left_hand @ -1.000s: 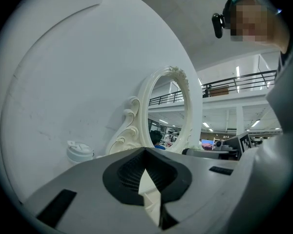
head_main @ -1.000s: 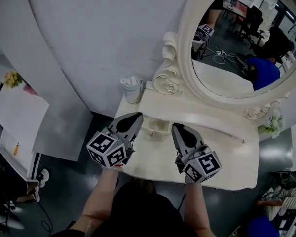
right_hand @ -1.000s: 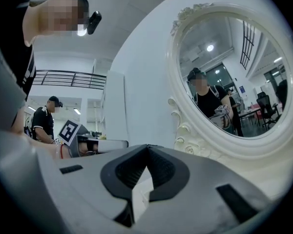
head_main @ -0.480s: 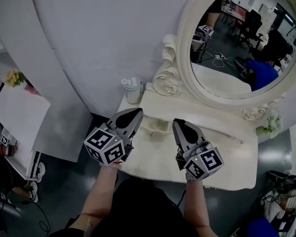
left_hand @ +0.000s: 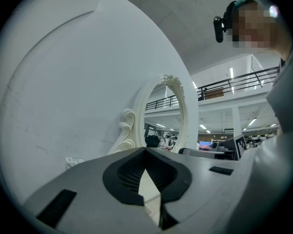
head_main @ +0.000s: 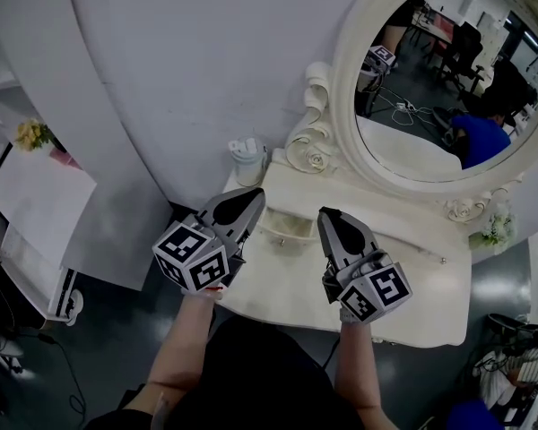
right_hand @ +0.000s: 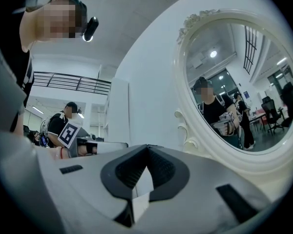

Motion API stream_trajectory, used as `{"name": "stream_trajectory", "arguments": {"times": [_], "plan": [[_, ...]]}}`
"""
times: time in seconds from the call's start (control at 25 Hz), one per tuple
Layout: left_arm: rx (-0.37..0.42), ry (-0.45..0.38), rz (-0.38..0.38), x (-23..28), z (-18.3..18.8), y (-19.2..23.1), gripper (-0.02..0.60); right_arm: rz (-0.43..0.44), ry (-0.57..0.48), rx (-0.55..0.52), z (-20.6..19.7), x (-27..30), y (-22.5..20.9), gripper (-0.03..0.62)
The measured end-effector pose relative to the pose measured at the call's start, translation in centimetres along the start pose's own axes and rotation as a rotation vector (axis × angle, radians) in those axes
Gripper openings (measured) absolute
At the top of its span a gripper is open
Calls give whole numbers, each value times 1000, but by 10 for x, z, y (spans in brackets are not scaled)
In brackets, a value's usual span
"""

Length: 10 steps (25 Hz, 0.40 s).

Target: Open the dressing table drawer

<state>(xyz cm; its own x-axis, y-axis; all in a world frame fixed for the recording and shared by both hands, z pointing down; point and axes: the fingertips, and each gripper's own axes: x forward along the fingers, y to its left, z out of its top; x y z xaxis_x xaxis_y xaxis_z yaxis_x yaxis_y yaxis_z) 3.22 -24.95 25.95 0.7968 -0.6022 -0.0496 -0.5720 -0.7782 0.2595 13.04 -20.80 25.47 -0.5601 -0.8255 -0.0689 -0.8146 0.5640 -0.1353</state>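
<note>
The white dressing table (head_main: 421, 307) carries a small drawer (head_main: 285, 229) at the back of its top, under the oval mirror (head_main: 448, 88). The drawer's front sits flush with its frame. My left gripper (head_main: 254, 195) hovers above the table's left part, just left of the drawer, with its jaws shut and nothing between them. My right gripper (head_main: 327, 215) hovers just right of the drawer, also shut and empty. In the left gripper view the closed tips (left_hand: 146, 150) point level at the mirror frame (left_hand: 181, 112). The right gripper's closed tips (right_hand: 147, 146) face the wall beside the mirror (right_hand: 234, 87).
A white cup (head_main: 247, 159) with small items stands at the table's back left corner. A sprig of white flowers (head_main: 495, 229) sits at the right, below the mirror. Carved scrolls (head_main: 310, 146) flank the mirror. A side table with yellow flowers (head_main: 31, 134) stands at the far left.
Both grippers have risen a little above the tabletop, side by side, and stay shut. The drawer looks the same.
</note>
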Motion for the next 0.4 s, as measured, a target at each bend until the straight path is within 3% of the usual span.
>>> {"name": "stream_trajectory", "arguments": {"times": [0.4], "plan": [[-39, 12, -22, 6, -9, 7, 0, -11, 6, 20, -9, 4, -7, 4]]}}
